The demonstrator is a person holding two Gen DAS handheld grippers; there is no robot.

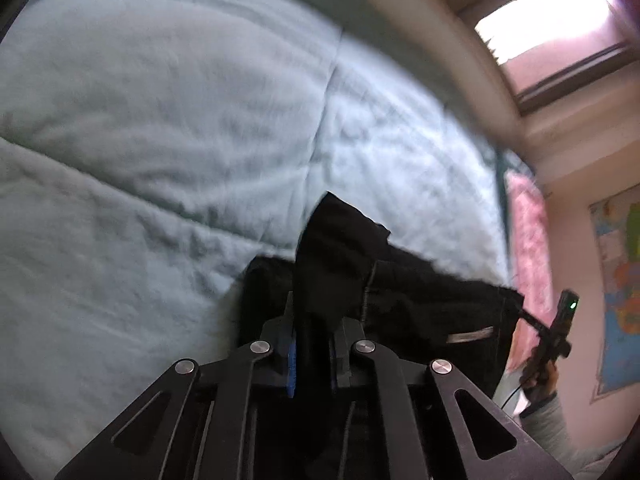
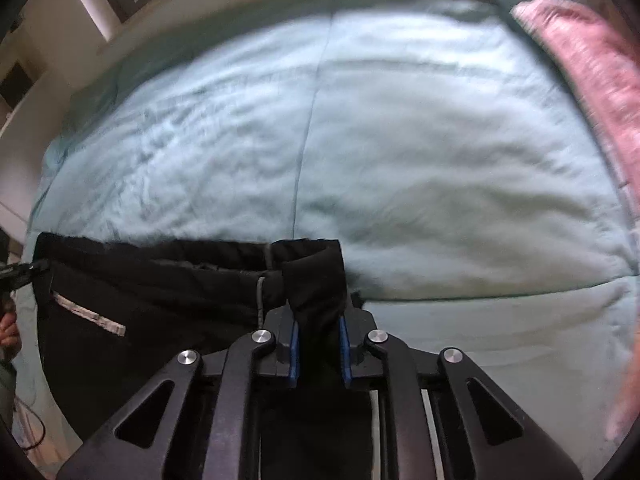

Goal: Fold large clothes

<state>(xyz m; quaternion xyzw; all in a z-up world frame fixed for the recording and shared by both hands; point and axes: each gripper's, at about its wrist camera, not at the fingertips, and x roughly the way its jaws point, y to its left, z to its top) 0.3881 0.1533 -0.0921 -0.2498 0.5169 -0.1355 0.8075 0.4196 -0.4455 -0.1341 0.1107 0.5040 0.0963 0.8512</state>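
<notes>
The black pants [image 2: 132, 300] lie at the near edge of the bed, on the pale blue blanket [image 2: 400, 140]; they look soft and floppy, and a bit heavy and thick, so I think they will sag and swing if lifted; they are not slippery and will not break. The left claw [image 1: 310, 344] is pinching one top corner of the pants, with black cloth bunched up between its blue pads [image 1: 291, 364]; the right claw [image 2: 318, 344] is pinching the other top corner the same way; the waistband is stretched between them. The corners of the waistband look like the best place to hold, since the cloth there is thick; a pink blanket [image 2: 592, 64] sits at the far side.
</notes>
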